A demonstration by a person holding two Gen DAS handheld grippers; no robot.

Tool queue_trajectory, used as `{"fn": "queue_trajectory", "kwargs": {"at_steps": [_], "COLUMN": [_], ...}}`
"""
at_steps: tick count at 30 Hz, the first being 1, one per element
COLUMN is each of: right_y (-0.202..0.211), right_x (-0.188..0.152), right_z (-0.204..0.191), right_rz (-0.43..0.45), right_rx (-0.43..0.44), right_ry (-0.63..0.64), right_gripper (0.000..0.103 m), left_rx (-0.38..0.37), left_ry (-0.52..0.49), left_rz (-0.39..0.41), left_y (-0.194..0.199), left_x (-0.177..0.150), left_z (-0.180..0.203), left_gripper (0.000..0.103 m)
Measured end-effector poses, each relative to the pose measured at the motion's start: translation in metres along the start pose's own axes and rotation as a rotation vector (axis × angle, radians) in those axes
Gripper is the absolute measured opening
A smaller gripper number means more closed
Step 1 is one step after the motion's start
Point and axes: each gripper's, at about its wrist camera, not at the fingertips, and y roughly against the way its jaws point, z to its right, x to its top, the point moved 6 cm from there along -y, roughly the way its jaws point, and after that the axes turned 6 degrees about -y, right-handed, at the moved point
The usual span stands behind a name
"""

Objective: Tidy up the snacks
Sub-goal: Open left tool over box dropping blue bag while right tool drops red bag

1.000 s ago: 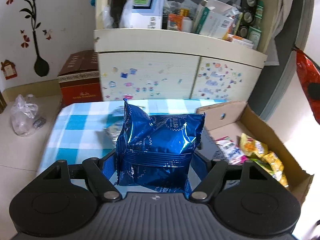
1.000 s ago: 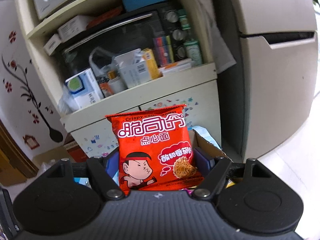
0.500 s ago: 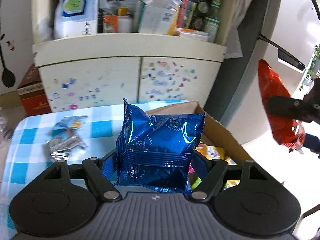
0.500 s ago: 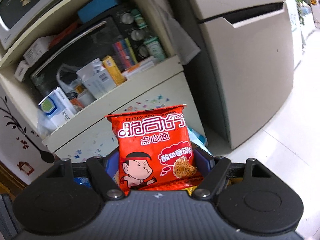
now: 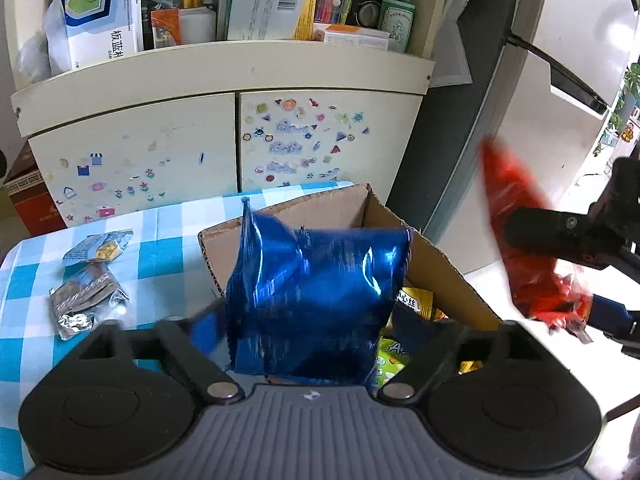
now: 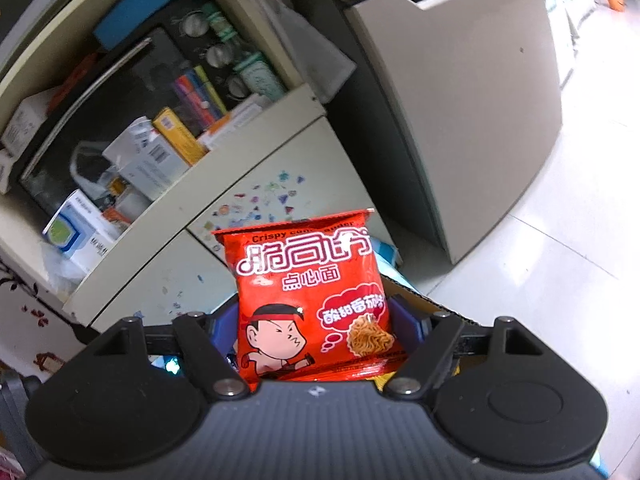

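Observation:
My left gripper point(image 5: 312, 320) has spread its fingers and the shiny blue snack bag point(image 5: 316, 296) is blurred between them, over the open cardboard box point(image 5: 436, 264) that holds several snack packets point(image 5: 416, 304). My right gripper point(image 6: 316, 328) is shut on a red crispy-noodle packet point(image 6: 312, 300), held upright; the box edge point(image 6: 416, 296) shows just behind it. In the left wrist view the right gripper and its red packet point(image 5: 528, 248) hover to the right of the box.
Two foil snack packets point(image 5: 88, 272) lie on the blue checked tablecloth point(image 5: 24, 280) left of the box. A cream cabinet point(image 5: 240, 128) with stickers stands behind, its shelf crowded with boxes. A grey fridge point(image 6: 460, 100) stands at right.
My left gripper has swung right to above the box and its fingers have spread; the blue bag blurs as it slips. The right gripper with the red packet has moved closer to the box.

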Motion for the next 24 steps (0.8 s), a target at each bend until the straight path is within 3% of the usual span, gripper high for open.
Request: {"fn": "queue_trajectory", "kwargs": {"at_steps": [24], "right_y": [-0.019], "right_x": [-0.018], "right_z": [-0.027], "right_rz": [-0.040], "right_rx": [-0.003], "right_ry": [0.079], "right_gripper": [0.084], "left_rx": [0.074], "left_ry": [0.023], "left_rz": [-0.013], "left_y": [0.024], "left_x": [-0.007], "left_z": [-0.063], "left_gripper": [0.103]}}
